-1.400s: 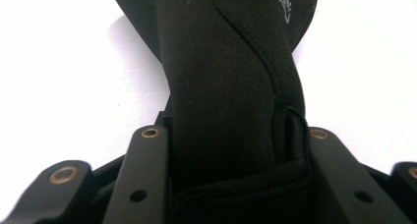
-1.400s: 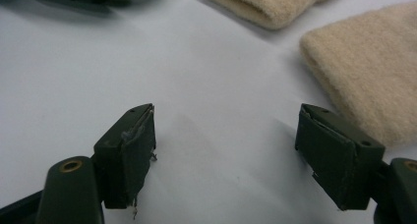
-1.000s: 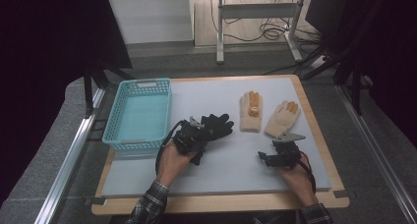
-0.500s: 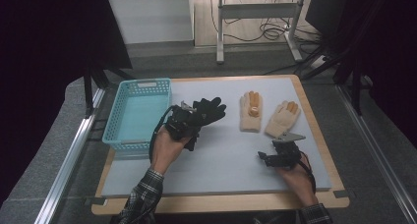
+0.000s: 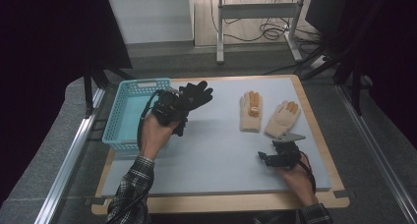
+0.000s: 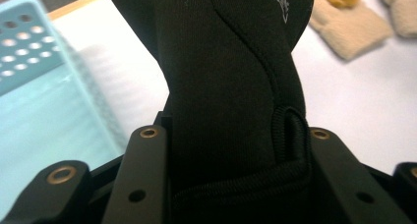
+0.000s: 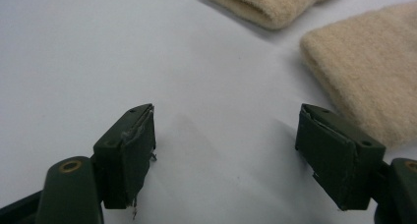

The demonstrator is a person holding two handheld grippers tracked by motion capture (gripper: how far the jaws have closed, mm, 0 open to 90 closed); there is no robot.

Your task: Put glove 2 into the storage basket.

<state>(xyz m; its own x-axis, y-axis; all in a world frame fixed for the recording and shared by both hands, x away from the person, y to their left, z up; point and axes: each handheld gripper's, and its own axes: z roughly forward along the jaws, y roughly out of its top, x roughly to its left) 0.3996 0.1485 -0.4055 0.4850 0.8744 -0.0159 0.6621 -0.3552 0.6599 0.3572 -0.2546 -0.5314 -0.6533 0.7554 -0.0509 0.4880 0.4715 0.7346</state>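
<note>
- The left gripper (image 5: 173, 107) is clamped on a black fabric glove (image 5: 195, 94), held off the pale mat just beside the turquoise plastic basket (image 5: 129, 117), seemingly near its right rim.
- The right gripper (image 7: 226, 150) rests wide open on bare mat near two cream knitted gloves (image 5: 268, 113).

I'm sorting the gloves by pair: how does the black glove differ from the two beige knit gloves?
The black fabric glove is smooth and dark, clamped in the left gripper and lifted beside the turquoise basket. The beige knit gloves are fuzzy, with orange patches, and lie flat and untouched on the white mat. All are full-fingered gloves.
</note>
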